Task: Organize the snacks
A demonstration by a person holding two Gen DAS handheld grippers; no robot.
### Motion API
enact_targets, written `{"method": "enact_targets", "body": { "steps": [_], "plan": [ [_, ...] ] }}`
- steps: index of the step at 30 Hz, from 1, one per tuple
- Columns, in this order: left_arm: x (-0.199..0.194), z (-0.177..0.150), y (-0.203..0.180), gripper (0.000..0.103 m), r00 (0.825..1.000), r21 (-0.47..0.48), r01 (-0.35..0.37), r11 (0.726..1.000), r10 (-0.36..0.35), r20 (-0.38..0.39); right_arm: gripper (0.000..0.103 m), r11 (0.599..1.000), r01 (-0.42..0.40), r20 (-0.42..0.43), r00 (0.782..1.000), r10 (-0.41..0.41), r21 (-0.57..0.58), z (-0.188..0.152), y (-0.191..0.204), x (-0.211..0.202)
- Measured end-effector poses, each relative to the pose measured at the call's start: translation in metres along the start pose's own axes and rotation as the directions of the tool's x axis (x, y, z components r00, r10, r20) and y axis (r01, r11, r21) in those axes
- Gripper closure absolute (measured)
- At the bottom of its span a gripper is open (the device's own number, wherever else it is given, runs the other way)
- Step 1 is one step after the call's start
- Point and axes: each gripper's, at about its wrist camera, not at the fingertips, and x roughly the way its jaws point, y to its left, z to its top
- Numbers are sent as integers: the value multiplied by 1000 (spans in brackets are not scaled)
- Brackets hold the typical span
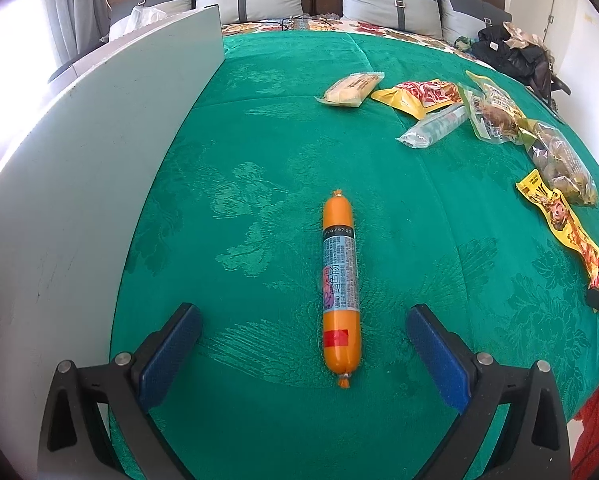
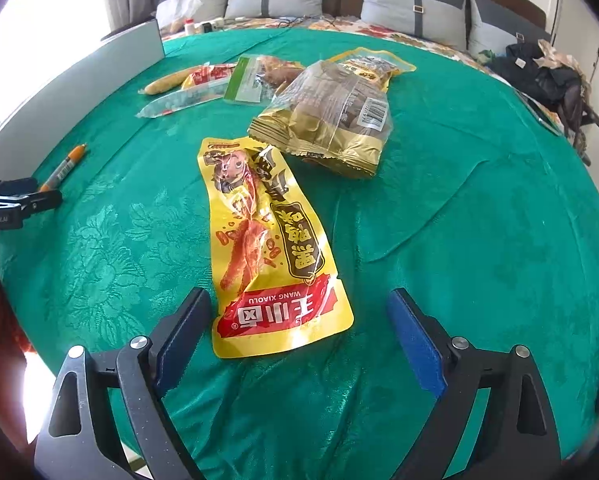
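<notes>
Blue-padded fingers (image 1: 179,332) of the left gripper (image 1: 303,336) stand spread wide, and we see nothing gripped: an orange sausage stick (image 1: 339,284) lies lengthwise on the green bedspread (image 1: 259,140) between them, touching neither pad. Its casing is orange, with a grey printed label round the middle, a red square near the close end, and both ends crimped.

We find the right gripper (image 2: 297,316) likewise spread, its fingers (image 2: 413,332) clear of any load. A flat yellow snack pouch (image 2: 267,248), red-banded at its near edge and printed with dark characters, lies on the bedspread between them; its near left corner comes just beside the left pad, though we cannot tell whether they touch.

Beyond the pouch rests a gold-and-clear bag (image 2: 331,120) of brown pieces, its near edge just overlapping the pouch's far corner. Farther off, more packets (image 2: 219,84) lie clustered.

A pale grey panel (image 1: 79,160) stands upright along the left edge of the bedspread; we cannot tell whether it belongs to a container.
</notes>
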Motion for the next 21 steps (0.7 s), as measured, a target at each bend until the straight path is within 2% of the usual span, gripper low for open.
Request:
{"method": "enact_targets", "body": {
  "steps": [2,6,8,9,10,11,14,16,17,18,21],
  "plan": [
    [-3,1,-4,23,1000,29,17,999,-18,9,12,1000,10,-41,999,-10,-3,6,-1,-2],
    [-7,2,-15,43,999,77,43,996,-45,20,12,998,-28,-26,999,26,-63,26,3,-13],
    [-8,3,-17,64,998,81,48,996,-51,28,12,993,-61,-58,997,56,-97,39,10,-9],
    [-9,3,-17,71,998,81,50,995,-53,30,12,991,-75,-81,995,66,-110,46,14,-4],
    [-9,4,-16,84,998,78,51,996,-54,30,12,989,-84,-107,992,71,-122,51,18,4],
    [-10,4,-14,87,998,70,57,996,-59,28,12,988,-76,-125,990,59,-135,55,21,11],
    [-11,2,-5,88,995,26,97,995,-98,20,12,987,-27,-163,987,0,-161,63,27,33],
    [-12,1,-1,88,993,3,115,993,-115,17,15,992,-41,-162,987,22,-118,65,25,36],
    [-12,1,1,88,992,-7,123,992,-123,15,21,994,-35,-171,985,17,-102,65,24,35],
    [-12,2,3,88,991,-19,133,991,-133,13,39,995,-54,-169,985,39,-85,65,23,32],
    [-11,3,8,88,986,-61,167,984,-167,10,44,995,-67,-203,978,50,-79,63,25,24]
  ]
}}
